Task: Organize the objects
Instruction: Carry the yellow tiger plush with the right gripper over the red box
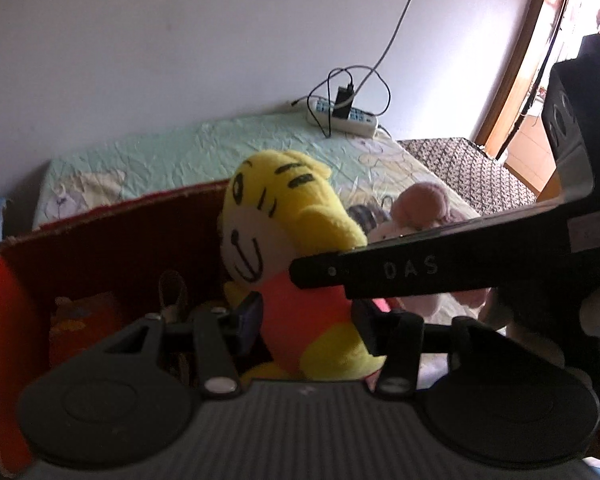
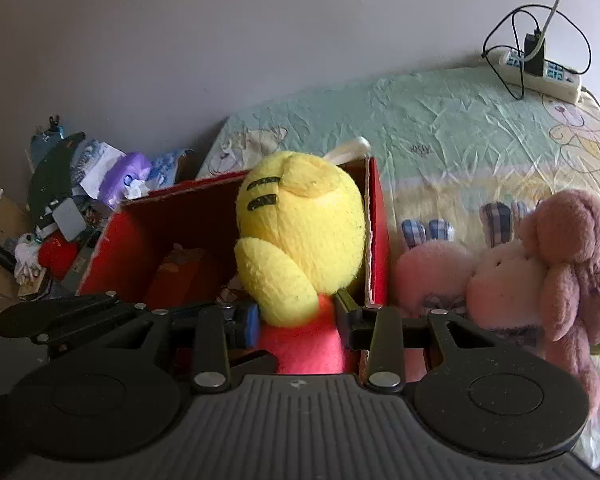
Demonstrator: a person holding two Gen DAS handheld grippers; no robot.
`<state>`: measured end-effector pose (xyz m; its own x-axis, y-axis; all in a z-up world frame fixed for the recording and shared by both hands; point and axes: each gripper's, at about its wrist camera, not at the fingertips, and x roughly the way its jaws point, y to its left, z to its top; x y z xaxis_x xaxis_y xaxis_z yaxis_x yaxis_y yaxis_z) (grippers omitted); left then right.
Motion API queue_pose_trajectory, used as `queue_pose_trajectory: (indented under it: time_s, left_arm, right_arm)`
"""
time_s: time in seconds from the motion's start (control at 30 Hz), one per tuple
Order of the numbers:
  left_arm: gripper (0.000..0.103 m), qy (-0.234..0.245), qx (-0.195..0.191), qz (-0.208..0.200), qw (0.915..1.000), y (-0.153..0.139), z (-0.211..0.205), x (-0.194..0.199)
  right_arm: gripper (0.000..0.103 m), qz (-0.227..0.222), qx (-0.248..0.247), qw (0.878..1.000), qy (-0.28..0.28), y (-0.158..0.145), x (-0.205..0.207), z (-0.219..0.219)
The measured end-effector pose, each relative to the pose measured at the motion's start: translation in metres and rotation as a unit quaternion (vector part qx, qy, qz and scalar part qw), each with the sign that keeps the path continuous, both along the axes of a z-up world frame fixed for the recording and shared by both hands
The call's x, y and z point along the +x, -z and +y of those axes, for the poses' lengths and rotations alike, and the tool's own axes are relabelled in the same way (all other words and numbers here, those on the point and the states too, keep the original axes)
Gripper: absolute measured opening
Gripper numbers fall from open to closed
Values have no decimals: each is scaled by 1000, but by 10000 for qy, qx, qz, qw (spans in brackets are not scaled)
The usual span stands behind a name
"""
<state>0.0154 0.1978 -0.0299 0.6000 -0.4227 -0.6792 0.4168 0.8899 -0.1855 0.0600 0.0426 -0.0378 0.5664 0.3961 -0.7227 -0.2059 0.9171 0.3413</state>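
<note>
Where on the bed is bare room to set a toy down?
Free: the green bedsheet between the red box and the power strip by the wall. Crowded: the pink plush toy fills the sheet right of the box, and the yellow tiger toy fills the box's right end.

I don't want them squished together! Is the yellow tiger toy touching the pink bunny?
Apart. The right wrist view shows a wall of the red box standing between the tiger toy and the pink bunny.

Green-sheeted bed (image 2: 440, 120) bearing red box (image 2: 376, 216), pink plush (image 2: 512, 280), power strip (image 2: 540, 72).
</note>
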Motion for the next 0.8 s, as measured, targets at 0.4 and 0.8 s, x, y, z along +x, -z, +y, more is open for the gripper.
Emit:
queue_pose_trajectory:
  time_s: [0.4,0.8]
  left_arm:
    - [57,92,-31,307,9995,16,-6,13]
    - [61,73,-104,434,9990,21,-12,18]
  right_arm:
    - [48,-185,-15,9998,107,4,-4,0]
    - [38,-542,320,9971,434,-3,-10,-11]
